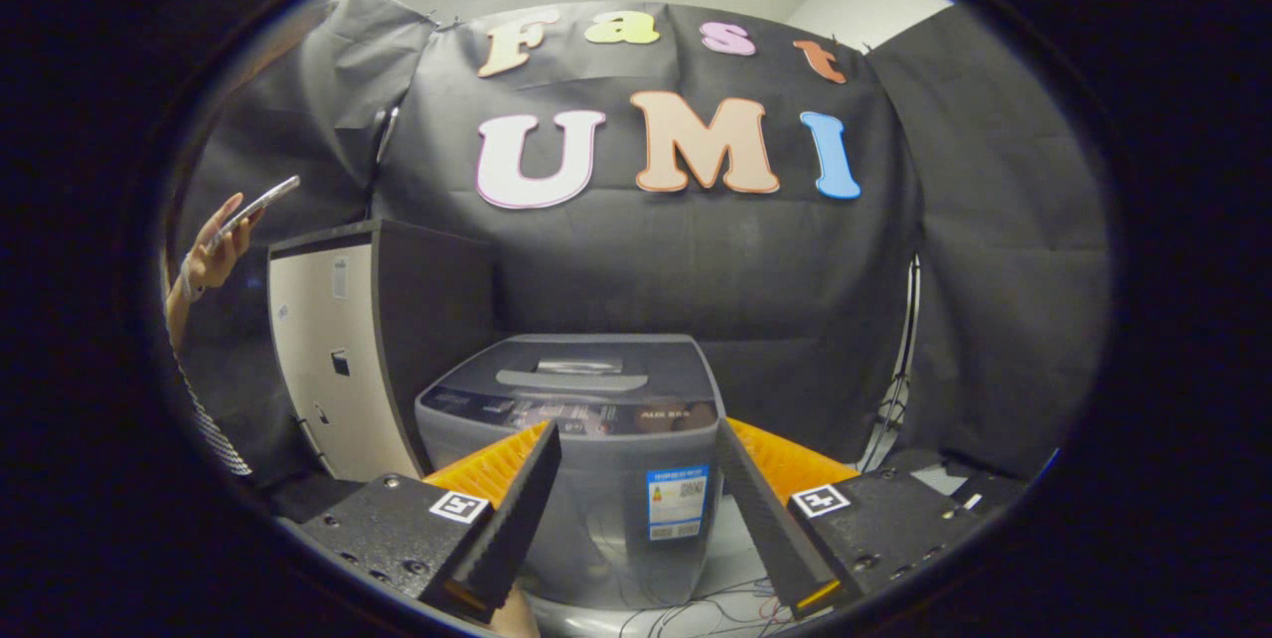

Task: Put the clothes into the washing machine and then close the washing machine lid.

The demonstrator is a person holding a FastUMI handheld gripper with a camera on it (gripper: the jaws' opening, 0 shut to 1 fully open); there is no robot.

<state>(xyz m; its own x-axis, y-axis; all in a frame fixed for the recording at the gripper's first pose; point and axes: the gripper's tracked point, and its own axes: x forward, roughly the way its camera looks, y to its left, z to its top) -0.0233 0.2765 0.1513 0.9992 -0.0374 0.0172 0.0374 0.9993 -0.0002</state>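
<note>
**Two fingers spread wide before a closed washer**

Two dark ribbed fingers (517, 509) stand wide apart, so the gripper (636, 509) is open and holds nothing. Orange ridged panels (492, 464) sit behind each finger, with a square marker tag (463, 506) on each black mount.

Surroundings: at 10 o'clock from the fingers stands a cream-fronted cabinet (328, 360) with dark top and side, just beside the machine's left flank. Further out at 9 to 10 o'clock a person's hand (214, 255) holds up a phone (253, 209). At 3 o'clock a thin stand (902, 370) rises against the cloth wall. Loose wires (696, 603) lie on the pale floor at 6 o'clock, under the machine's front.

Task item: the grey washing machine (586, 489) sits at 12 o'clock, just ahead of the fingers and framed between them. Its lid (576, 370) lies flat and shut. A blue-edged label (677, 502) is on its front. Nothing stands between the fingers and the machine.
</note>
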